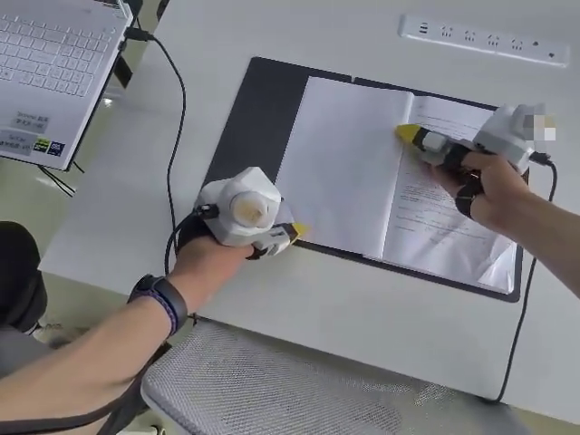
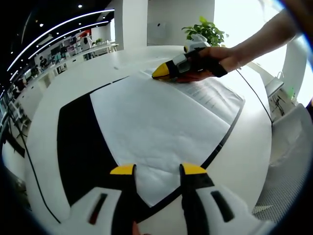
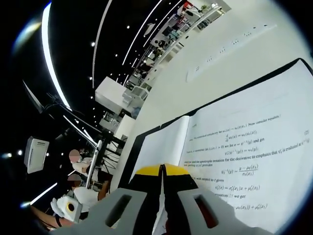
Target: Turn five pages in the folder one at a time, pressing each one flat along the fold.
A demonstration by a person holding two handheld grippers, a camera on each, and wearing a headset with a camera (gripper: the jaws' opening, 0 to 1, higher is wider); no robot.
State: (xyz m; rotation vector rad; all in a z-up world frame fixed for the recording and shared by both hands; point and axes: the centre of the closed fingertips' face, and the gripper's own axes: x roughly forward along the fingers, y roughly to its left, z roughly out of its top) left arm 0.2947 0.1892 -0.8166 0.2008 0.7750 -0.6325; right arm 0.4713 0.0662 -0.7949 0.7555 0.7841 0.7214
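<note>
White counter under both claws. A black folder lies open on it, between the two claws. Blank page lies on the folder's left half, spanning from the left claw up to the right claw. Printed page sits under and behind the right claw. Laptop is well off beyond the left claw, to its left. Power strip is on the counter past the right claw.

Left claw: released, jaws apart, tips down at the near corner of the blank page, which lies in the gap between them. Looks like it is pinning the page, not gripping it.

Right claw: clenched on nothing, tip on the printed page just beside the fold, near the top end.

Progress, my judgement: at least one page is turned over to the left and lies fairly flat. The right claw looks set to press along the fold, most of which is yet to be run. Can't tell the count of turned pages, so can't tell how many of the five are left.

Writing: the printed page is maths text. Readable bits: "for the derivative to emphasize that", "we get", equation tag "(2)". Laptop stickers are too small to read.
</note>
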